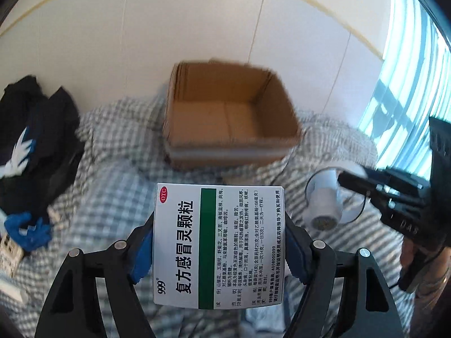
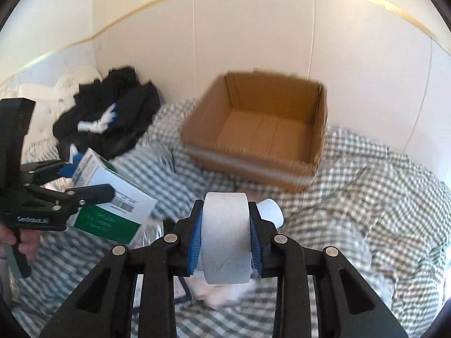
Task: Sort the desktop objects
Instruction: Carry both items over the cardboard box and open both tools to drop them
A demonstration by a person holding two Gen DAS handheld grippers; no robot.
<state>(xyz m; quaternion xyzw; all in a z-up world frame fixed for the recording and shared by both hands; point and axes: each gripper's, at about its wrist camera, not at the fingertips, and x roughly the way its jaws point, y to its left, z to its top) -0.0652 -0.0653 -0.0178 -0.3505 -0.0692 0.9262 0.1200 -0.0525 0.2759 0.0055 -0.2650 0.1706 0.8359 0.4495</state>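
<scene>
Closest to the eye is the medicine carton (image 1: 218, 246), white with a green band and black print, clamped across its width between the blue pads of the left claw (image 1: 219, 249) and held off the bedding. The right claw (image 2: 225, 238) grips a roll of white tape (image 2: 225, 236) on its flat sides, its jaws set narrow around it; a smaller white tube (I cannot tell what it is) pokes out from behind the roll.

Both loads are already picked up — the step in hand looks like the carry toward the cardboard box (image 2: 255, 129). That box sits open and, as far as I can see, empty on the checked bedspread (image 2: 366, 197), back against the white wall. The carton hangs just short of the box's near wall and above the bedding; the tape roll hangs likewise short of the near wall, to the right of the carton. A heap of dark clothing (image 2: 112, 118) lies well to the left of the box, and a small white fan-like gadget (image 1: 324, 205) with a thin cord lies on the bedspread in front of the box's right corner.

What comes next, I'd judge: bring each claw on over the box's near wall, lower it inside the rim, then loosen the jaws — one load after the other, since the two would crowd each other over the opening.
</scene>
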